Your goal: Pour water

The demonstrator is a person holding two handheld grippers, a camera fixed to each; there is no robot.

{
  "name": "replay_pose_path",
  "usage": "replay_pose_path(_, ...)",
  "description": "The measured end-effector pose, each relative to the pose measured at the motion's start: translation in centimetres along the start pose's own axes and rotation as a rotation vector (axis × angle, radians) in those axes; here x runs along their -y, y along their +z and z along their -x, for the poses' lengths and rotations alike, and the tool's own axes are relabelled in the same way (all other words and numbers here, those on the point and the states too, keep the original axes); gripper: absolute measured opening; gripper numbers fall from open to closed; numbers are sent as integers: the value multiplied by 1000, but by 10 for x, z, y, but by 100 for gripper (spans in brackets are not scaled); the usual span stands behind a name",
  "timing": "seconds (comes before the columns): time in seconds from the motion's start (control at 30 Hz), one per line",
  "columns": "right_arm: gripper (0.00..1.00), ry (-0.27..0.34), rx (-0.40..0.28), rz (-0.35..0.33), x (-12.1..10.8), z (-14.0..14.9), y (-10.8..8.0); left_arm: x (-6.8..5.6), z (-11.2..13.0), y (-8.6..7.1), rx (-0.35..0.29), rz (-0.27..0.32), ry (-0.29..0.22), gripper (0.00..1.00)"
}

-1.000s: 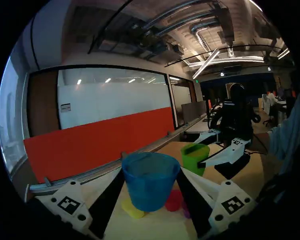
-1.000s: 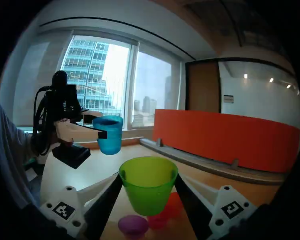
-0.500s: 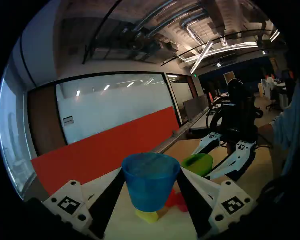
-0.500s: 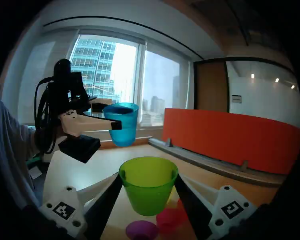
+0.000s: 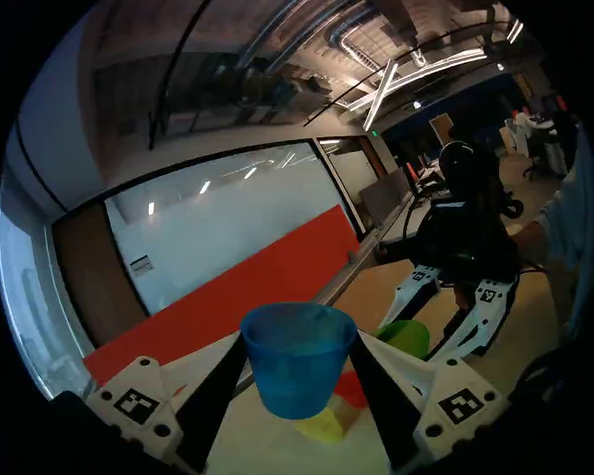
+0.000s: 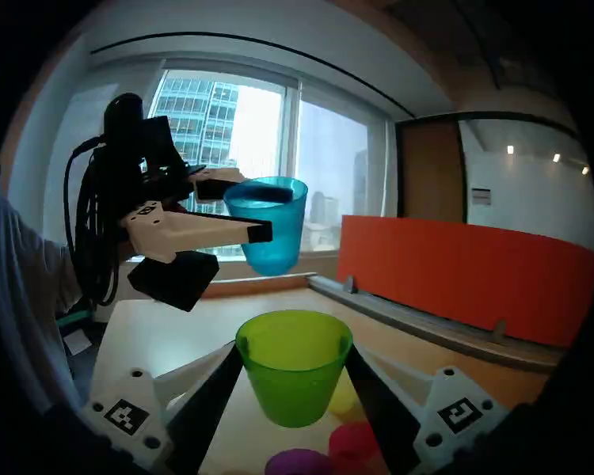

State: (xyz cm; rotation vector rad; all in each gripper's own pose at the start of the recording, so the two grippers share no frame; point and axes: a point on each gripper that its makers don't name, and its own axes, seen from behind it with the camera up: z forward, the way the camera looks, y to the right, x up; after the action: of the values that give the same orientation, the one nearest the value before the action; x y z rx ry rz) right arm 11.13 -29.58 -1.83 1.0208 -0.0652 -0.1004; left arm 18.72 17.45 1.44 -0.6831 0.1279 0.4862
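I have the blue cup (image 5: 298, 364) clamped in my left hand-held gripper (image 5: 297, 340). My right hand-held gripper (image 6: 293, 350) grips the green cup (image 6: 294, 372)

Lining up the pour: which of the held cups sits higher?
The blue cup, clamped in the left gripper, hangs above the green cup in the right gripper.

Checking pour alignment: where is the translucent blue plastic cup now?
In the right gripper view, the left gripper holds the translucent blue plastic cup left of centre, above and beyond the green plastic cup.
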Motion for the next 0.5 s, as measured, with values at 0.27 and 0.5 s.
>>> replay_pose_path(0.27,91,6,-5,-23,9,-1,6,3,-12,4,10,-18,82,87)
replay_pose_path(0.5,91,12,-7,-34,12,2,8,5,-22,4,11,-28,153,86)
